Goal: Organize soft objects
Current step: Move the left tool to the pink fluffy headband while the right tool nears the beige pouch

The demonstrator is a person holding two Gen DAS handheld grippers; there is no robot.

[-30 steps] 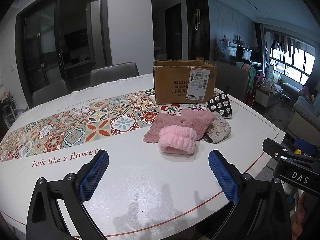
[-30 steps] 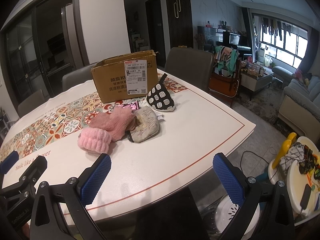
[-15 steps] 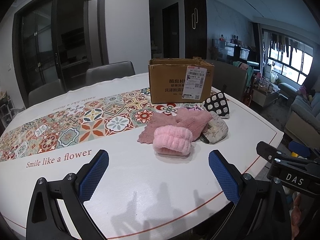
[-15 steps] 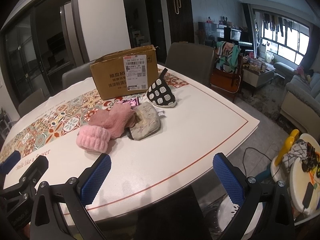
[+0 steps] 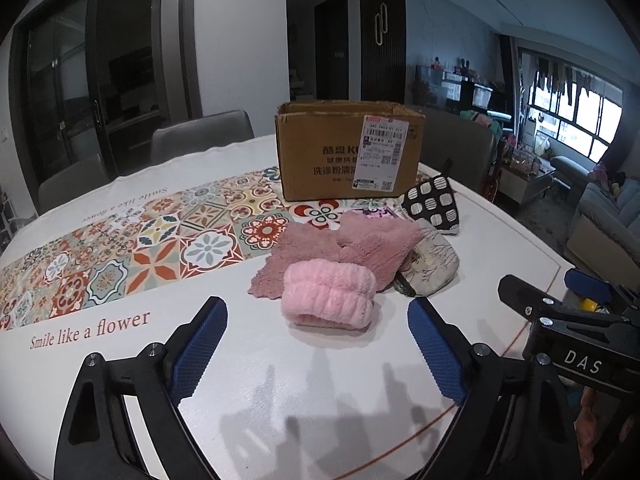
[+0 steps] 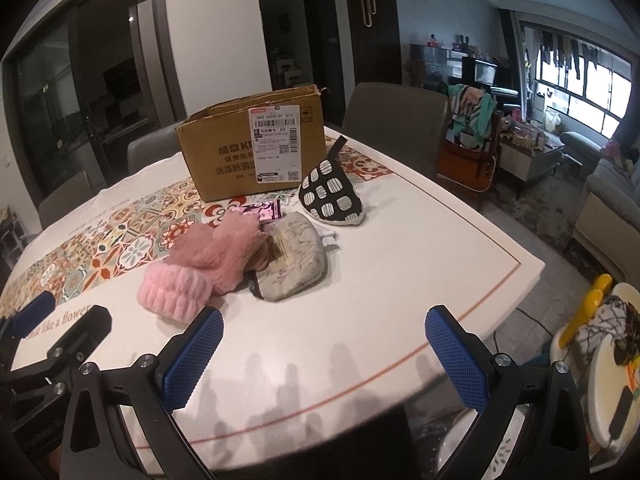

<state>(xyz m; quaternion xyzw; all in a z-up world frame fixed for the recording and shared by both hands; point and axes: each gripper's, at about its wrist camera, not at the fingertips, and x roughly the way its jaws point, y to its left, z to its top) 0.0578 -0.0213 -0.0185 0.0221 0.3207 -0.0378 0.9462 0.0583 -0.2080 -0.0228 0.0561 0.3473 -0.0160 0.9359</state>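
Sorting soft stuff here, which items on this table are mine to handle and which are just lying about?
For the job:
- light pink fluffy roll
- dusty pink fuzzy cloth
- beige printed pouch
- black-and-white patterned mitt
- cardboard box, probably the container

Lying about:
- shiny pink packet
- dining chairs

a white table [image 5: 328,392] with a tiled runner [image 5: 152,240] carries a cardboard box [image 5: 344,152], a pink band [image 5: 328,300], a fuzzy cloth [image 5: 352,244], a grey pouch [image 5: 434,264] and a spotted mitt [image 5: 432,202].
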